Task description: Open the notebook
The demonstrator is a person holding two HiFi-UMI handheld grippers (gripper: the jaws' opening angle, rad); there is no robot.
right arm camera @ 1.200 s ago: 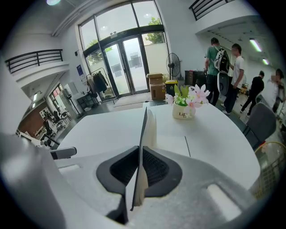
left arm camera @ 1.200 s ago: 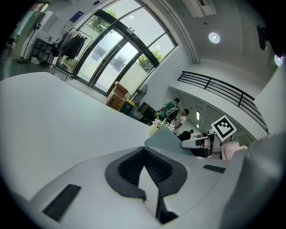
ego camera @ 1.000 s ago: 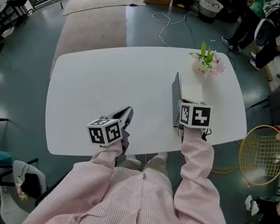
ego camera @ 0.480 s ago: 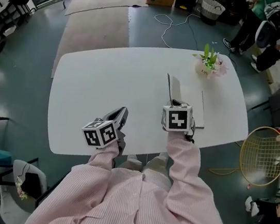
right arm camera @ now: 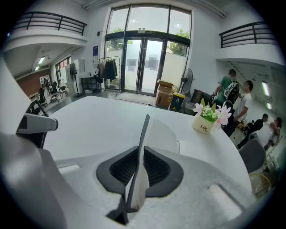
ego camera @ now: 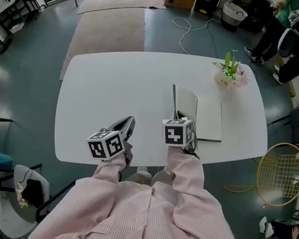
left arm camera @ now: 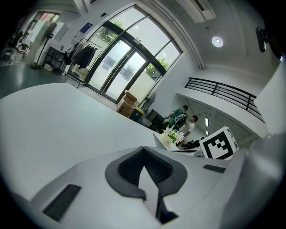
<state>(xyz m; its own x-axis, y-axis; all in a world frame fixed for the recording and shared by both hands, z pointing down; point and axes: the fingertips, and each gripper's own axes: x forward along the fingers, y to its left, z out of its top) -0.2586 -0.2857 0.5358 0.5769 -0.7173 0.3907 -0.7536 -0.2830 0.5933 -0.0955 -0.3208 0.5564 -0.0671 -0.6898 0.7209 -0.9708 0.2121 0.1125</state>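
Note:
The notebook (ego camera: pixel 208 117) lies on the right half of the white table (ego camera: pixel 110 82), its white page showing. Its dark cover (ego camera: pixel 173 99) stands up on edge along the left side. My right gripper (ego camera: pixel 180 116) is shut on the cover's near corner; in the right gripper view the cover (right arm camera: pixel 144 129) and a few white sheets run upright between the pads of that gripper (right arm camera: pixel 139 154). My left gripper (ego camera: pixel 129 122) hovers at the table's near edge, left of the notebook, shut with nothing in it (left arm camera: pixel 144 150).
A small pot of flowers (ego camera: pixel 230 73) stands at the table's far right, just beyond the notebook. A racket (ego camera: pixel 281 172) lies on the floor to the right. People (ego camera: pixel 296 32) stand at the back right. A chair (ego camera: pixel 24 192) sits at the lower left.
My right gripper has swung left and toward me with the cover, lifting it off the pages, which now show. The left gripper has drifted slightly.

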